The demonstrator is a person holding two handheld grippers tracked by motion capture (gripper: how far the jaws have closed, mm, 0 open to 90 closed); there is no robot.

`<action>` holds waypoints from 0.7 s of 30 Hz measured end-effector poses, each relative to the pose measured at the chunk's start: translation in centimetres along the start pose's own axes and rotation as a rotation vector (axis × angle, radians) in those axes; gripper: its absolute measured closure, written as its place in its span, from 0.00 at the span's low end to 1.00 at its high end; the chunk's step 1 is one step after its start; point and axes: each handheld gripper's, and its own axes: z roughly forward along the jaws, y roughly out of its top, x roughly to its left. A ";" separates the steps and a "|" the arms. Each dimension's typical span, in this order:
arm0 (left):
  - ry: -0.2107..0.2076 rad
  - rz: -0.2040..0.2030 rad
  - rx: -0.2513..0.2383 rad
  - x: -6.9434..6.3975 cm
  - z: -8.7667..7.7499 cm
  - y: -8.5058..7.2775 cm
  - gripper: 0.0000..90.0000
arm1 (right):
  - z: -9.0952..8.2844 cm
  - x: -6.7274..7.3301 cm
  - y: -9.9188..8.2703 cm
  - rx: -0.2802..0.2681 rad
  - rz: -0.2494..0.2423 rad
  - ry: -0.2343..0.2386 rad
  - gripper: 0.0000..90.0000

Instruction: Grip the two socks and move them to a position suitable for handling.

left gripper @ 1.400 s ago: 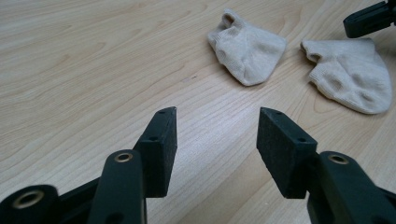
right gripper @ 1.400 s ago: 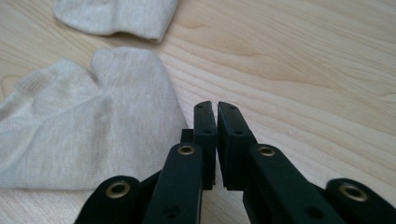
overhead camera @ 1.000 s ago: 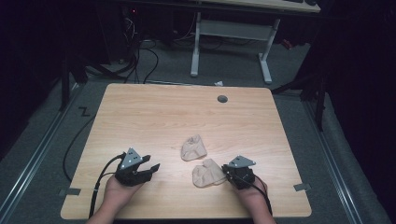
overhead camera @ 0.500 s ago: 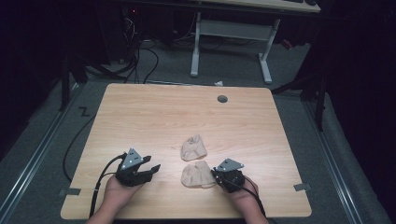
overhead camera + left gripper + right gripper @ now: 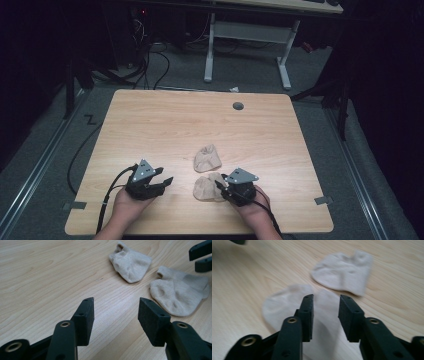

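high view: overhead, facing forward | gripper views: low, close | shared: socks point(image 5: 207, 159)

Setting: lab or test workspace, dim outside the lit work area. Evidence: light wood table point(image 5: 165, 120) with a cable grommet point(image 5: 238, 106) near its far edge; grey carpet point(image 5: 45, 155); tape marks point(image 5: 74, 205) on the floor by the near corners; loose black cables point(image 5: 150, 60) far left; white legs of a second desk point(image 5: 210, 50) beyond.
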 end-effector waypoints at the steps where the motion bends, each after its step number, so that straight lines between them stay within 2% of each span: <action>1: 0.000 0.000 0.000 0.0 0.0 0.0 0.52 | 0.4 0.7 0.4 0.004 -0.007 0.021 0.68; 5: 0.001 0.000 -0.003 0.1 -0.1 0.0 0.52 | 1.8 2.7 1.0 0.021 -0.049 0.052 0.63; 8: 0.002 -0.001 -0.005 0.1 -0.2 0.0 0.52 | 2.5 3.6 1.1 0.034 -0.075 0.068 0.61; 15: 0.002 0.000 0.000 0.2 -0.1 0.0 0.52 | 3.3 4.4 0.9 0.059 -0.113 0.081 0.57; 21: -0.002 0.004 0.005 0.0 0.0 0.0 0.52 | 4.1 4.6 0.4 0.096 -0.112 0.108 0.58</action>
